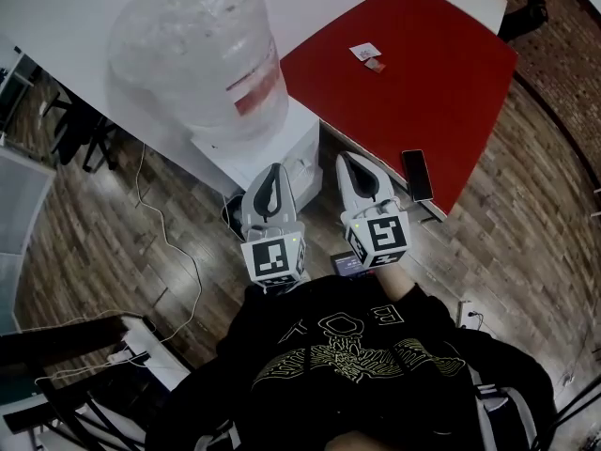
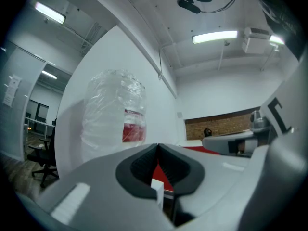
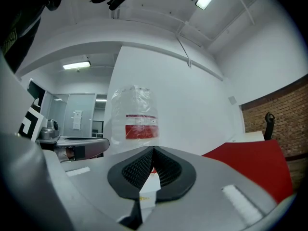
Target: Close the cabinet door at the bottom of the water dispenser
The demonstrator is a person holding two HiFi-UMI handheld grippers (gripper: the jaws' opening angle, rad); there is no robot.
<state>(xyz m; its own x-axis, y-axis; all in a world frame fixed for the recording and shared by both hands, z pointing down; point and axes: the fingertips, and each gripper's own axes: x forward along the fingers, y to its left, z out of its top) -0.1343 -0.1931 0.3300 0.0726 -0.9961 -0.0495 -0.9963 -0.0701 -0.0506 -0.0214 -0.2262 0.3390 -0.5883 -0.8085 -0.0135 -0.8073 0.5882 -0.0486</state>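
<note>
The water dispenser [image 1: 278,154] is a white unit topped by a big clear bottle [image 1: 199,53] with a red label. It stands against the wall, just ahead of both grippers. Its bottom cabinet door is hidden in every view. In the head view my left gripper [image 1: 273,170] and right gripper [image 1: 348,159] are side by side, pointing level at the dispenser's front. Both are shut with nothing between the jaws. The left gripper view has the jaw tips [image 2: 157,146] meeting below the bottle [image 2: 114,110]. In the right gripper view the tips [image 3: 154,148] are also pressed together under the bottle [image 3: 135,121].
A red table [image 1: 424,73] stands right of the dispenser, with a phone [image 1: 418,175] near its front edge and small items [image 1: 368,56] further back. Cables [image 1: 161,235] trail across the wooden floor on the left. An office chair [image 1: 83,132] and a black frame [image 1: 66,346] are also on the left.
</note>
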